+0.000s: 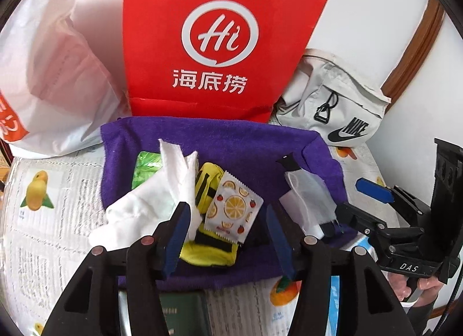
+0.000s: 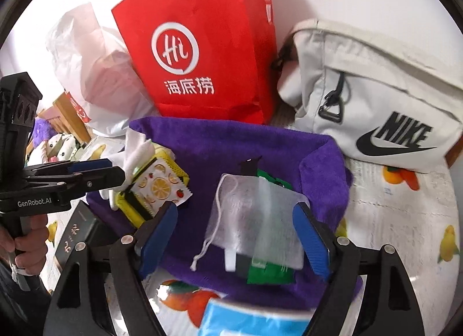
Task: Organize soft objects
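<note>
Both grippers hung over a purple towel (image 1: 220, 145) spread on the fruit-print table cover (image 1: 52, 208), with the small soft items lying on it in two clusters. The left gripper (image 1: 227, 237) stood partly open over the left cluster: a yellow-and-black fabric piece (image 1: 211, 252), a fruit-print sachet (image 1: 233, 210) lying on top of it, and a crumpled white tissue (image 1: 153, 200) whose edge touched the left finger. Nothing was pinched between its pads. The right gripper (image 2: 235, 234) stood wide open around a white mesh drawstring pouch (image 2: 254, 220) that lay over a green packet (image 2: 269, 271) near the towel's near edge; the pads stood beside the pouch without pressing on it, so it held nothing.

My reading is that the items had been set down on the towel and both hands were in a release-and-clear step. Far behind stood a red paper bag (image 1: 220, 38), a white plastic bag (image 1: 55, 75) on the left and a white waist bag (image 2: 376, 99) on the right. The next move probably called for lifting clear of the loose tissue and the pouch's string (image 2: 215, 220) without snagging either, then gathering the towel or picking the next item
</note>
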Tool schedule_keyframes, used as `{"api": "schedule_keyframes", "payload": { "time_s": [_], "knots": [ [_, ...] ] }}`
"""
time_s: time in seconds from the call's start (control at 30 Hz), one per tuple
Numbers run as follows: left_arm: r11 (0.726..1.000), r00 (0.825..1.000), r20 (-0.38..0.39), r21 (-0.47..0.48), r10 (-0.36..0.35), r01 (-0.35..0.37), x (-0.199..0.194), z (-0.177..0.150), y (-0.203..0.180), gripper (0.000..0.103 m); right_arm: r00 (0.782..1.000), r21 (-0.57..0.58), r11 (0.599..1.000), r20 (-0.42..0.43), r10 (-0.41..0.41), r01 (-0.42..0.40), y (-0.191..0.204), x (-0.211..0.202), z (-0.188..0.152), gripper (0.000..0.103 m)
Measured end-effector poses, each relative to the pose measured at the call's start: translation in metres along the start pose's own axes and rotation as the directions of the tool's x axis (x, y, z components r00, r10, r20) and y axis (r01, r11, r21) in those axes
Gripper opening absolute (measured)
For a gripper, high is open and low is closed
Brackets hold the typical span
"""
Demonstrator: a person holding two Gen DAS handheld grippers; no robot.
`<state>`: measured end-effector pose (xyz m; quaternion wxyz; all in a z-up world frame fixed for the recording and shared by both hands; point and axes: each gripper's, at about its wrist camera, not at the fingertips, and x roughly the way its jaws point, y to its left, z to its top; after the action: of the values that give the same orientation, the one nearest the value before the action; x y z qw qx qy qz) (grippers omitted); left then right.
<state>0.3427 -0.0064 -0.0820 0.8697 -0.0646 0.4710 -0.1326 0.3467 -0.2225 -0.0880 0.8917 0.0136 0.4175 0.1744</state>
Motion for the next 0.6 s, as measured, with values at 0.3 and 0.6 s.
{"api": "schedule_keyframes", "payload": {
  "time_s": [0.3, 0.6],
  "knots": [
    [1.000, 0.998, 0.063, 0.010, 0.029, -0.030, -0.056, -0.028, -0.012, 0.057, 0.996, 0.075, 0.996, 0.070, -0.053, 0.048, 0.014, -0.070, -0.023, 0.081],
    [0.998, 0.989, 0.141, 0.025, 0.053, -0.057, -0.120, -0.074, -0.034, 0.069, 0.992, 0.072, 0.995, 0.108, -0.070, 0.063, 0.042, -0.135, -0.064, 0.081]
  ]
}}
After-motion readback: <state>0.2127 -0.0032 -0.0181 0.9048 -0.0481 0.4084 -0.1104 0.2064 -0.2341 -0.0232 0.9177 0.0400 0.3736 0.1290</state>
